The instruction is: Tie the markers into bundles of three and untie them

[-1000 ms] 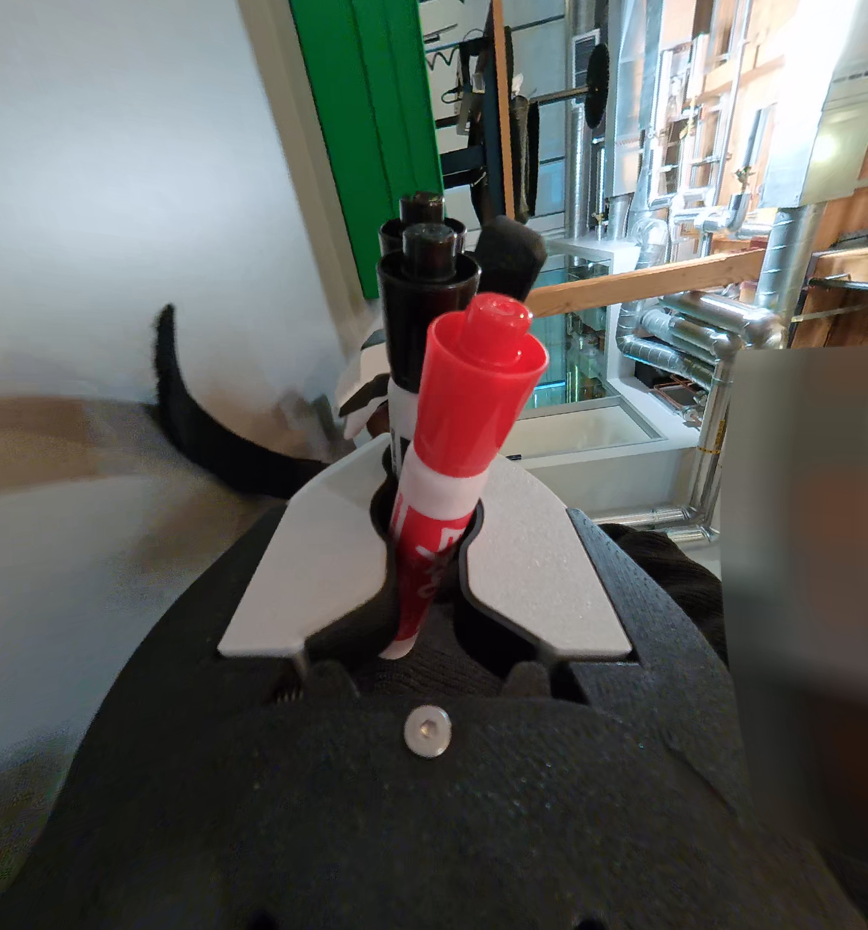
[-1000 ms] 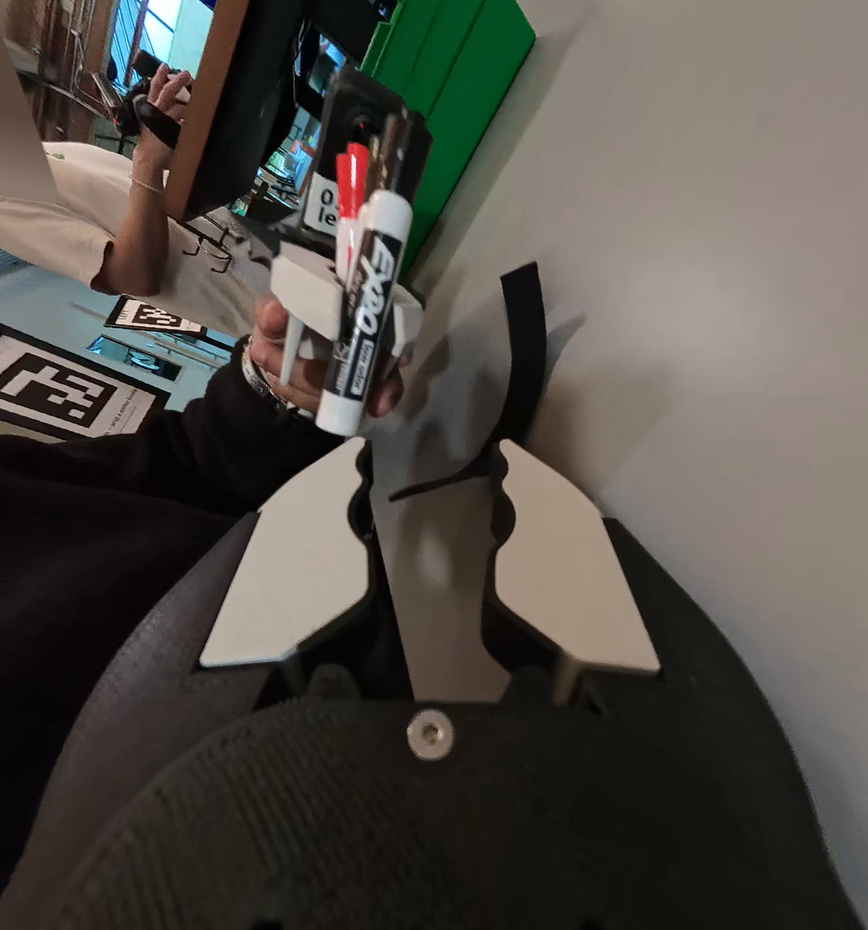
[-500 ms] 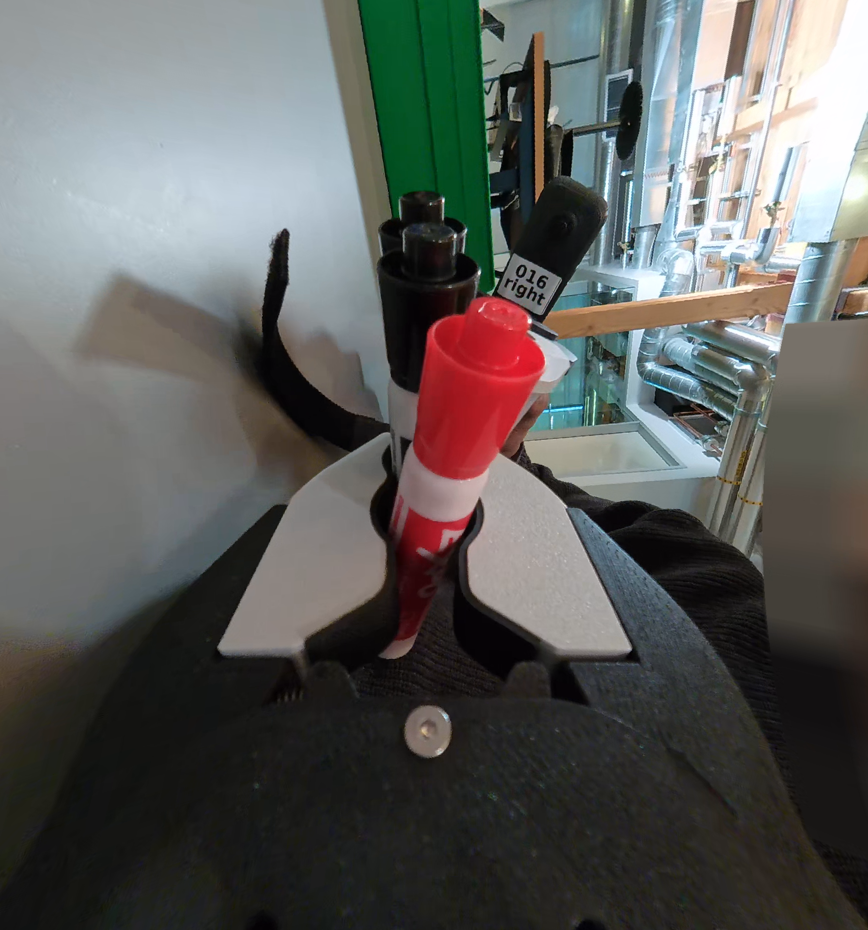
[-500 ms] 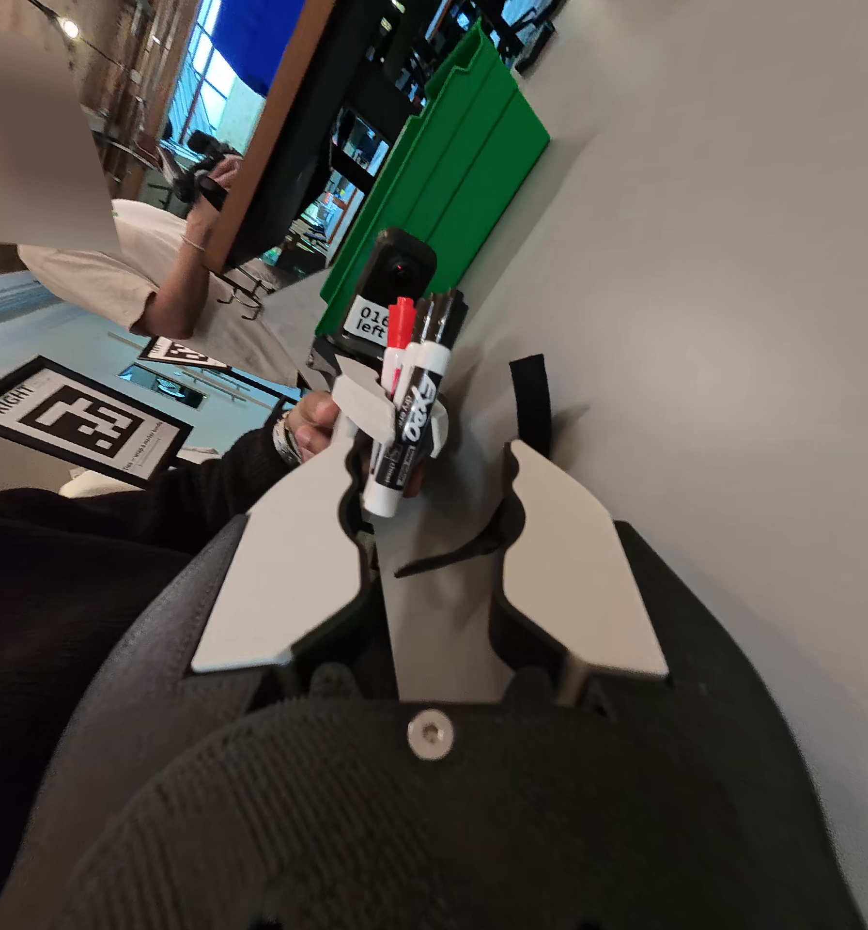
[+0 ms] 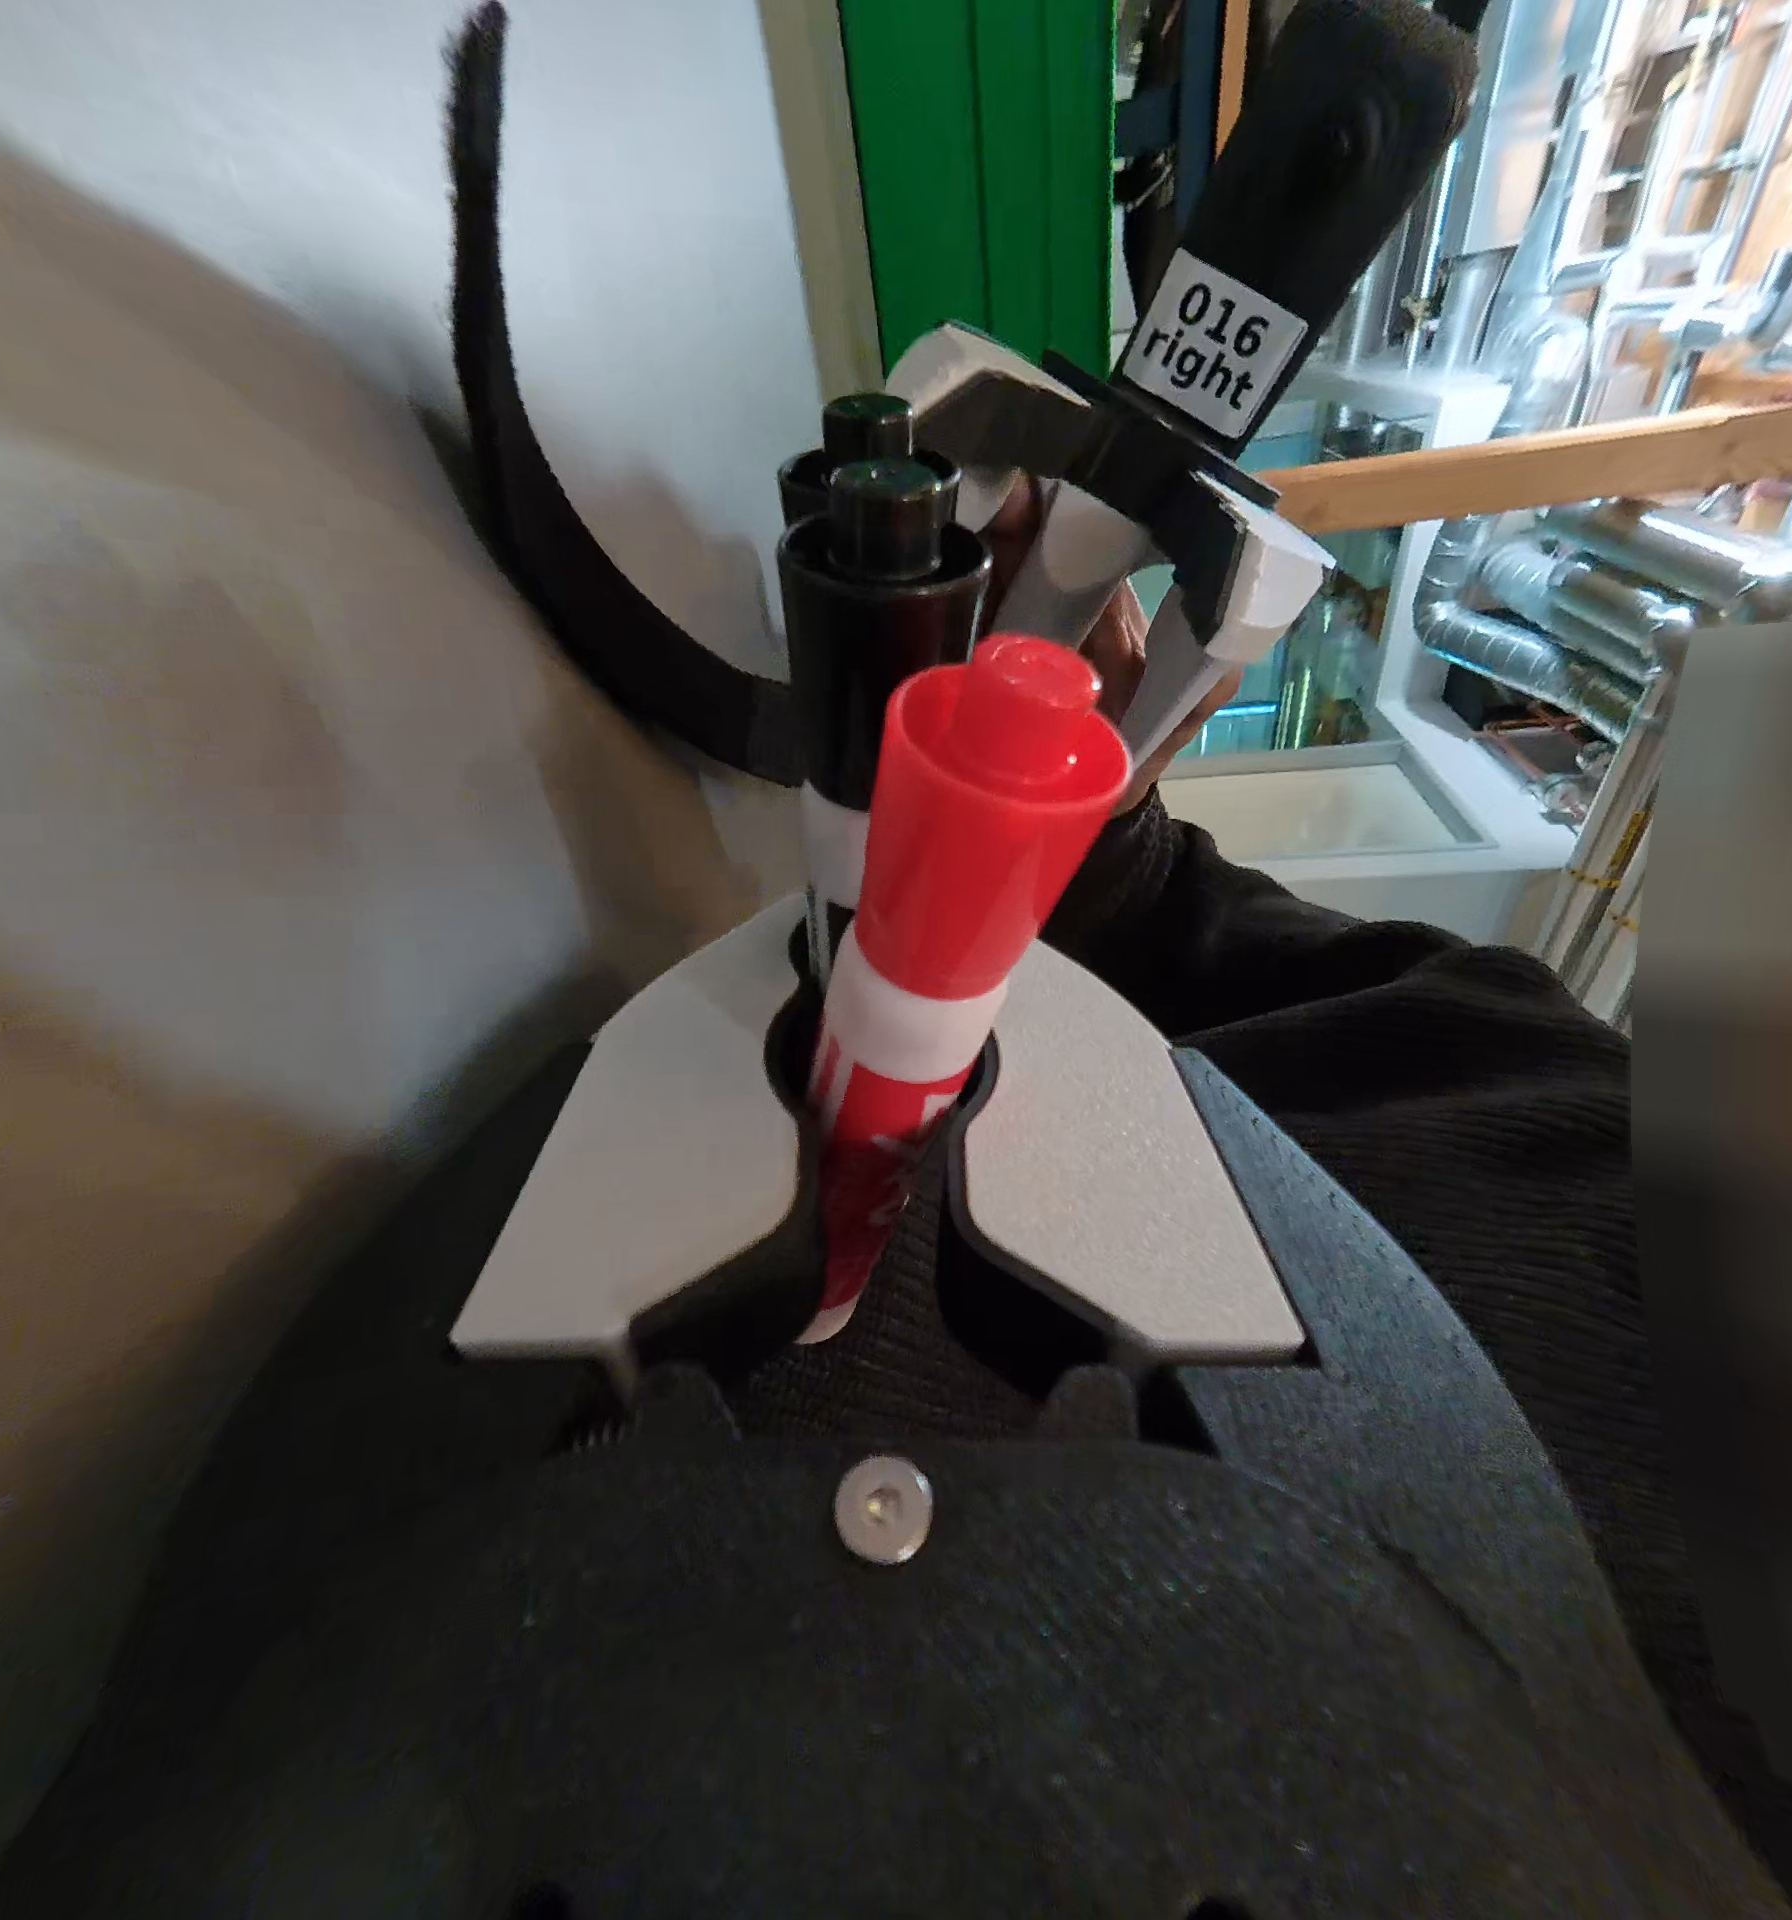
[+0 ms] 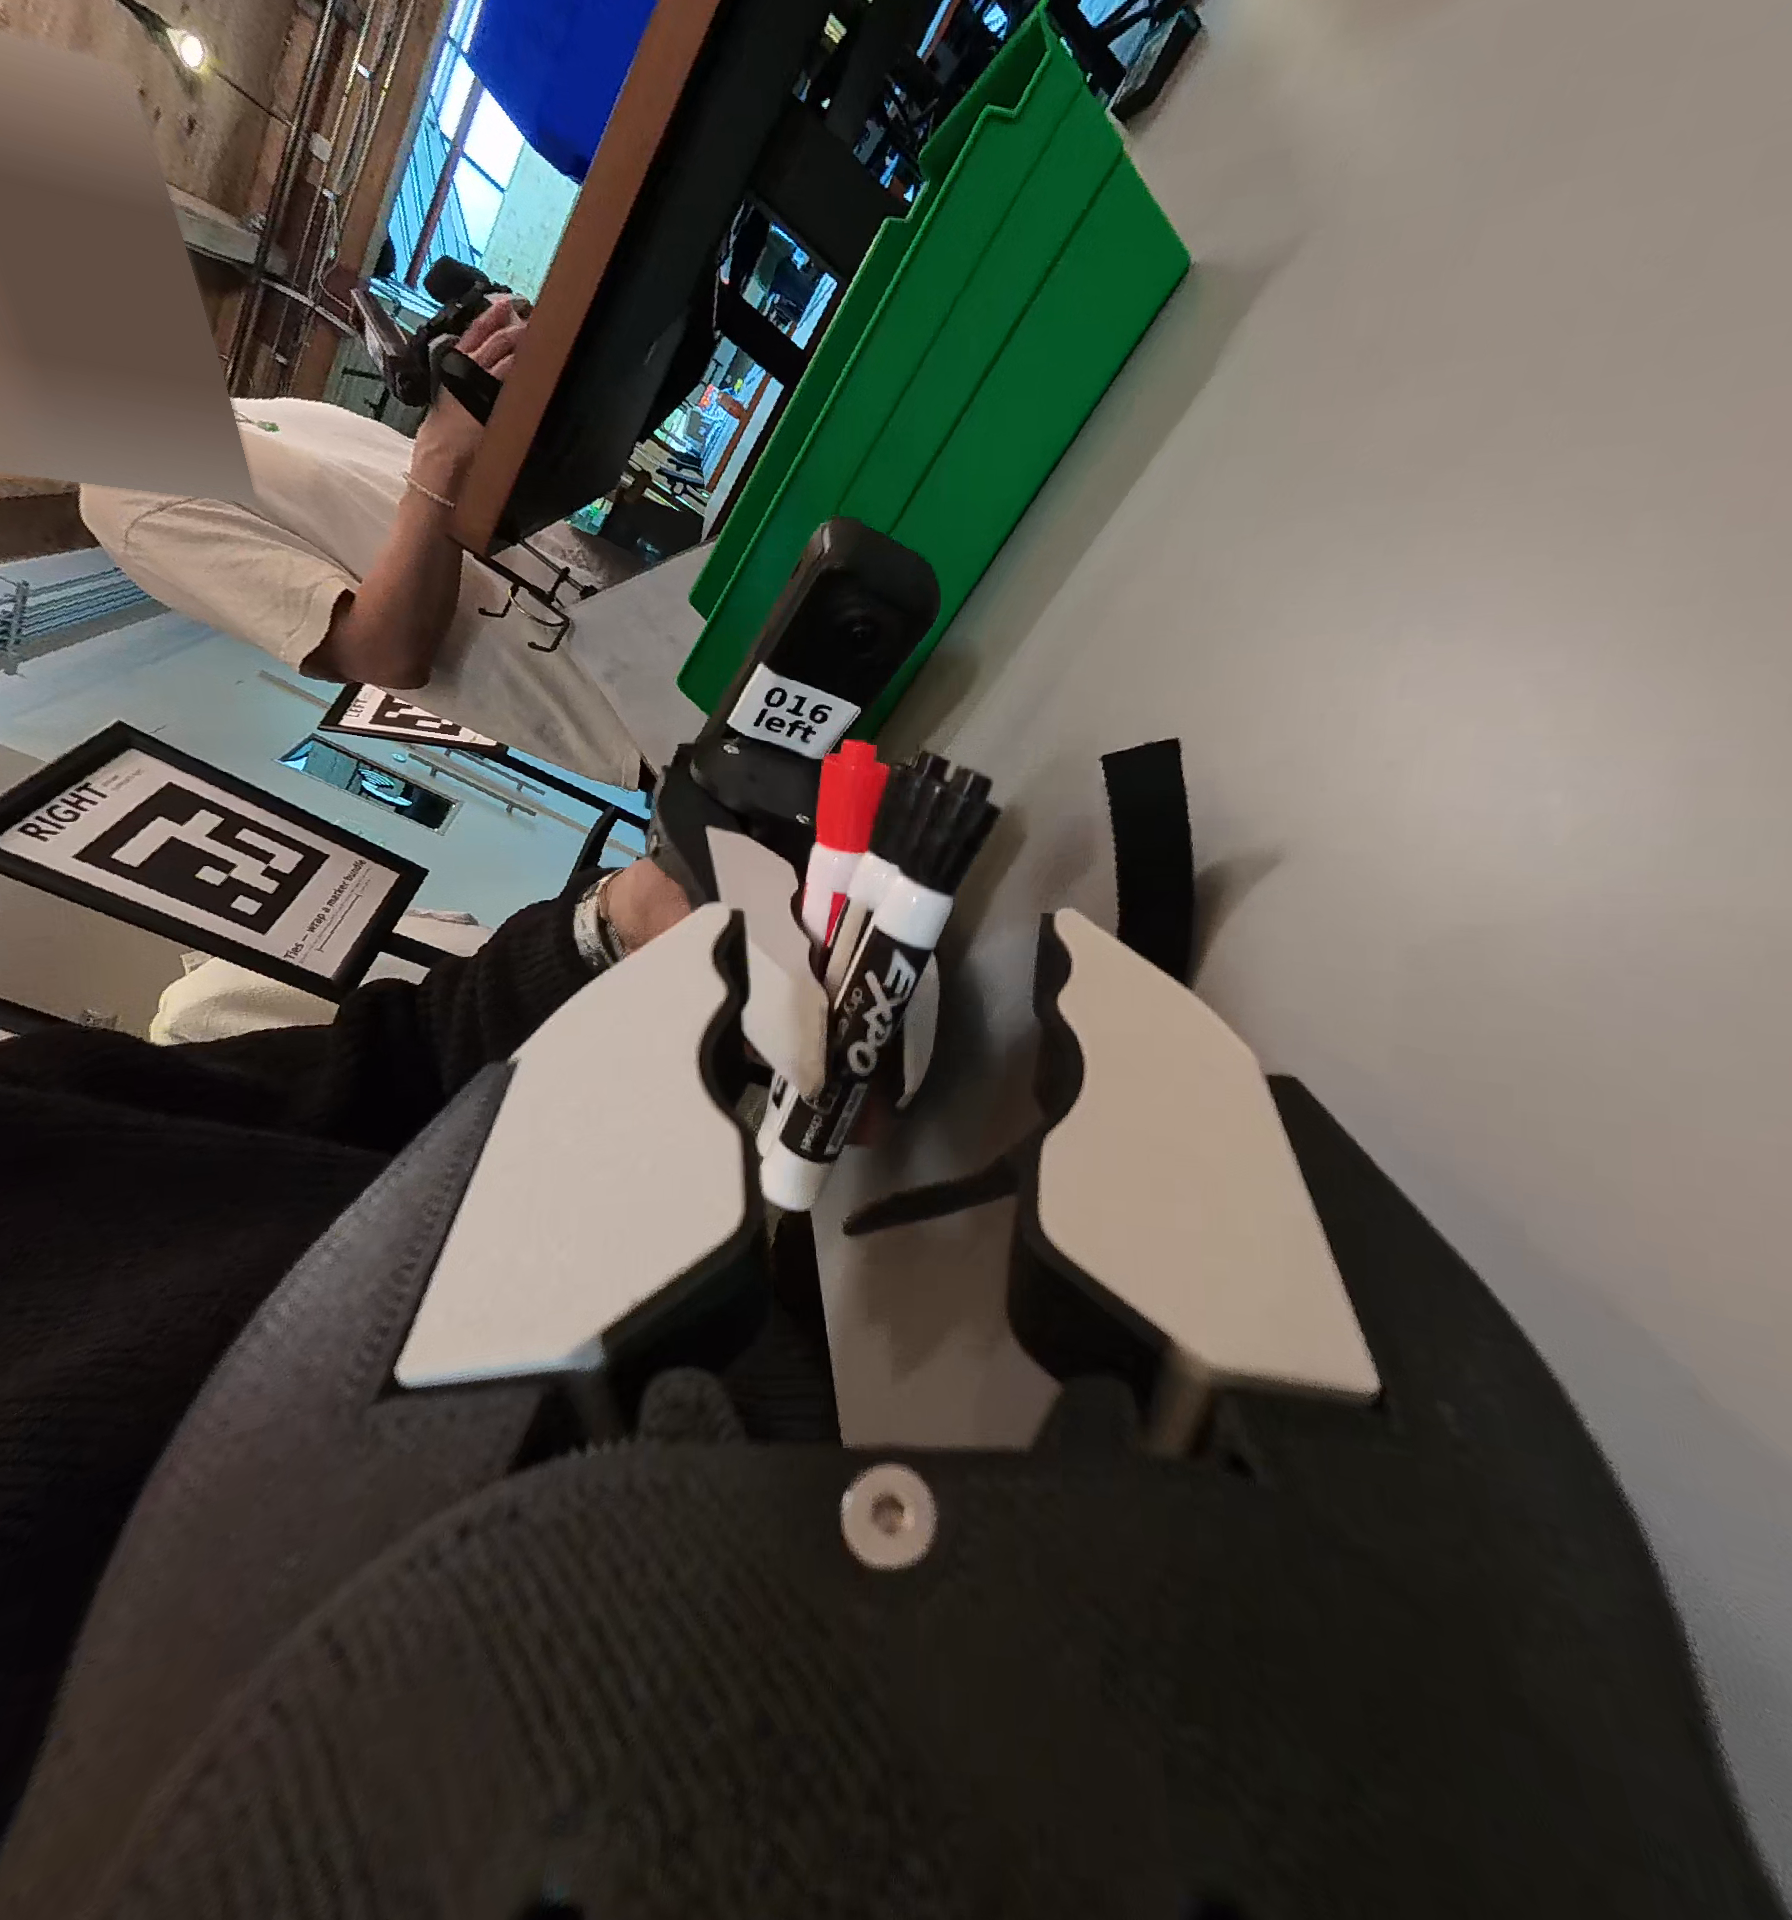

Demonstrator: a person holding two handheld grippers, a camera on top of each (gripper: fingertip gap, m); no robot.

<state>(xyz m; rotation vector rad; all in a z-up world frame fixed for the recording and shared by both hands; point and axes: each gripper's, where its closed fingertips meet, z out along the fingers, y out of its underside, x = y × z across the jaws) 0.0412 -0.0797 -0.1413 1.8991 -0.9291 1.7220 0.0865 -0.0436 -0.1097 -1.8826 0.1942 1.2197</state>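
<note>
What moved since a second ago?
The right tool, open, came closer to the markers; in the left view it now looms behind them. The black strap swung upward. The left tool stayed shut on the three markers.

Three markers, one strap
Red marker [image 5: 959, 904] and two black markers [image 5: 876, 634] stand bunched mid-frame; black strap [image 5: 559, 582] curls left.

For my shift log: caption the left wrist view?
Left gripper clamps three markers, strap trailing, right gripper close behind.
</note>
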